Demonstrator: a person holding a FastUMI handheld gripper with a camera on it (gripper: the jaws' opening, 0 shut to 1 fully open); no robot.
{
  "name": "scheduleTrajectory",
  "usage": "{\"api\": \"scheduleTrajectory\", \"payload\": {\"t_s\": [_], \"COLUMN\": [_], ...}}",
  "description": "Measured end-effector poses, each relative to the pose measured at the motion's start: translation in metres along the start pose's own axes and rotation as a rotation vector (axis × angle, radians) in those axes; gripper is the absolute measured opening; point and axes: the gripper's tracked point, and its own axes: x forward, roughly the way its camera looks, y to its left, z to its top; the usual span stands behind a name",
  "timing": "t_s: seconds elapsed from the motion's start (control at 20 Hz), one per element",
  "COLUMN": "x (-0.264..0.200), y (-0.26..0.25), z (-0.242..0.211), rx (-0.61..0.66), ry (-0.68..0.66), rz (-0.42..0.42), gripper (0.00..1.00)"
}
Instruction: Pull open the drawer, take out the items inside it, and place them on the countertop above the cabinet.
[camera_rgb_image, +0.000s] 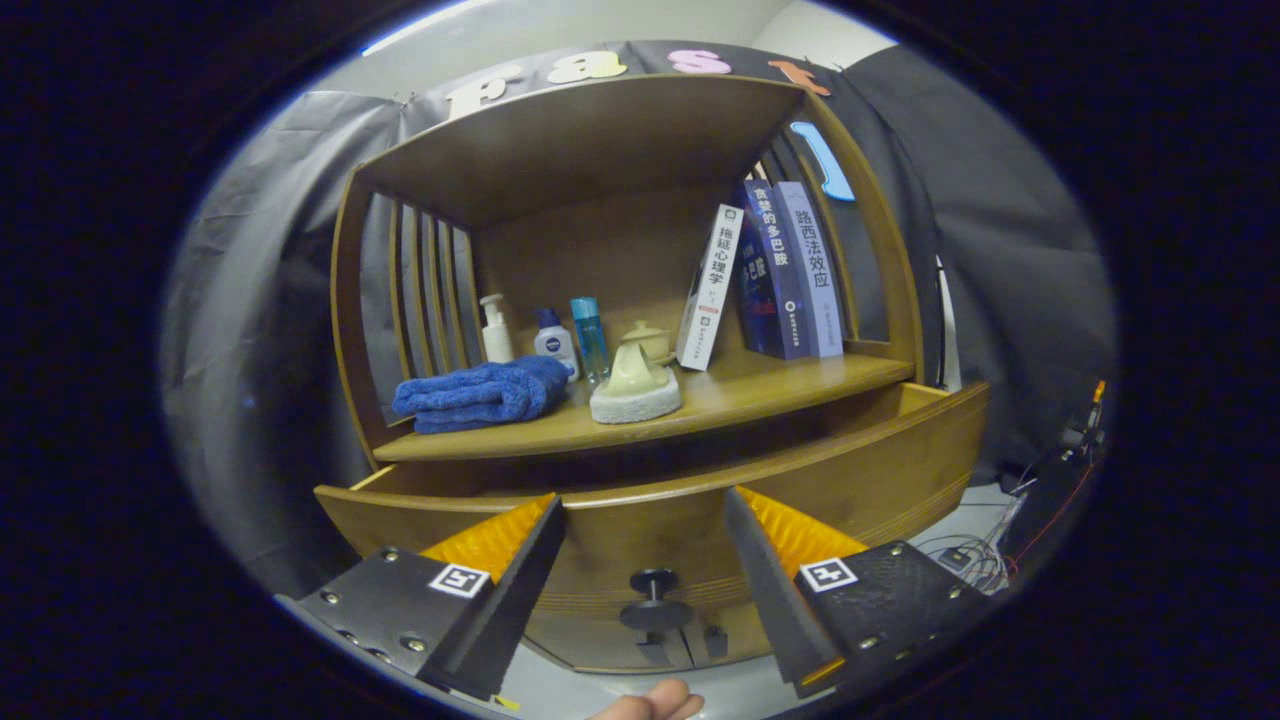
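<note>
The gripper view is taken up by a wooden cabinet (620, 330) set against a dark cloth wall (270, 330), with a pale floor (985, 510) and some loose cables (960, 555) seen low beside it. The drawer (860, 470) is already pulled well out beneath the countertop (760, 390), so the opening step is judged done; its inside is hidden by the front panel, and what remains in it cannot be told. On the countertop a folded blue towel (480, 393) is laid next to a pale sponge (636, 402) carrying a cream-coloured piece, and either may already have been lifted out, though this cannot be confirmed. Behind them three bottles (545, 340) and a small lidded pot (647, 340) are lined up, and three books (770, 275) are leaned toward the slatted side. The gripper (645, 545) is held spread wide with nothing between its fingers, the dark round knob (654, 583) of the drawer front being framed between them, untouched. A fingertip (655, 705) of the person is seen just below.
</note>
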Motion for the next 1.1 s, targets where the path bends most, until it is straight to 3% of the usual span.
{"api": "scheduleTrajectory", "payload": {"t_s": [1.1], "x": [0.060], "y": [0.004], "z": [0.007], "rx": [0.052], "ry": [0.009], "rz": [-0.003], "gripper": [0.97]}}
